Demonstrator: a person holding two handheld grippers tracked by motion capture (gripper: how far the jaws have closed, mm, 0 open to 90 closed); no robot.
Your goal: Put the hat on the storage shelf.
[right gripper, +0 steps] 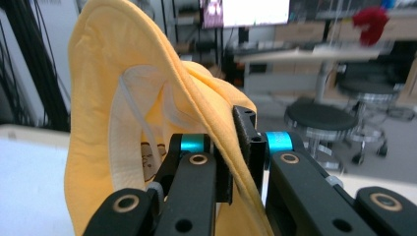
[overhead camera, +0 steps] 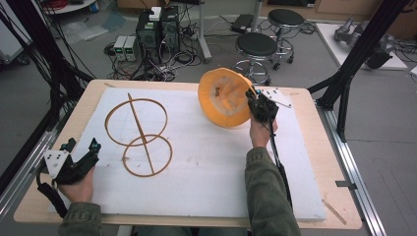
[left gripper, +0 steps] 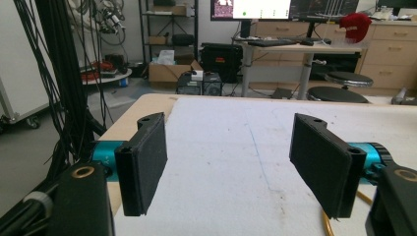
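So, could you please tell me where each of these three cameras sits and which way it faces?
High view: above the person's side of the table, facing forward and down; both forearms and hands enter from below.
Left gripper view: on the left gripper, facing along its open jaws over the white sheet toward the room.
Right gripper view: on the right gripper, facing its jaws, shut on the yellow hat.
Shared: the high and right gripper views both show the hat; the black stools appear throughout.

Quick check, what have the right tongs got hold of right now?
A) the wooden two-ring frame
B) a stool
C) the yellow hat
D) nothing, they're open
C: the right tongs are clamped on the brim of the yellow hat, lifted above the white mat.
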